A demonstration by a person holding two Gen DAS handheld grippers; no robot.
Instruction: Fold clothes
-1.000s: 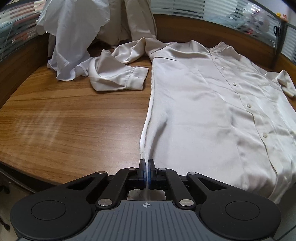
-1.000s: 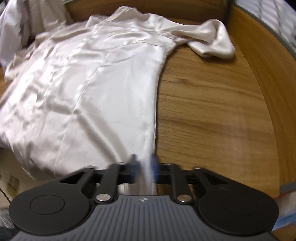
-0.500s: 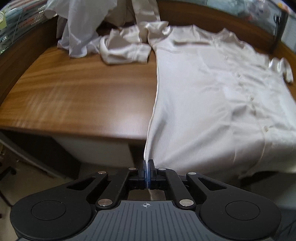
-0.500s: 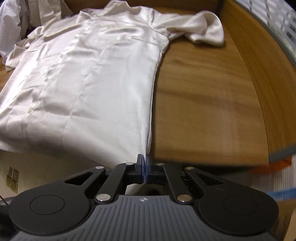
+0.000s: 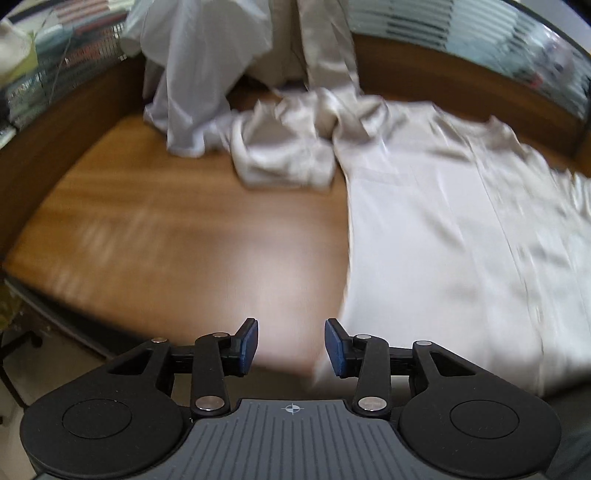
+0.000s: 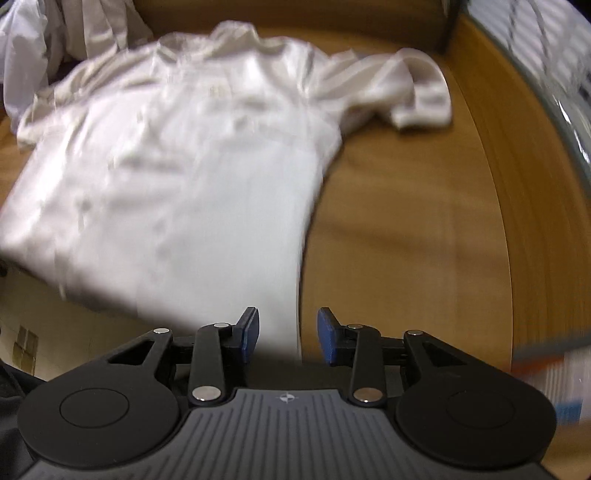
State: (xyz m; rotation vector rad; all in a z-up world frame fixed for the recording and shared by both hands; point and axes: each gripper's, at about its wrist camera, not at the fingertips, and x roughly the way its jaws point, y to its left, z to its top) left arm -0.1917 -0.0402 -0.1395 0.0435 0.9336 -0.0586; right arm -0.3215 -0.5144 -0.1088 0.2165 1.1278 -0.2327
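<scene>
Both grippers, L (image 5: 290,345) & R (image 6: 287,334), wide open, holding nothing. Shirt (image 5: 443,240) flat on table (image 5: 166,240), hem at 6 o'clock overhanging edge—prob spread for folding.

We record a glossy brown wood-grain tabletop (image 5: 155,236) with a raised wooden rim (image 5: 454,62) along its far edge; overhead light glares pale on the surface. Behind the rim we note frosted glass panels with horizontal stripes (image 5: 436,26). In the right wrist view we list the same wooden top (image 6: 399,229), a cream lower wall or cabinet front (image 6: 44,314) below its near edge; all heavily blurred
</scene>
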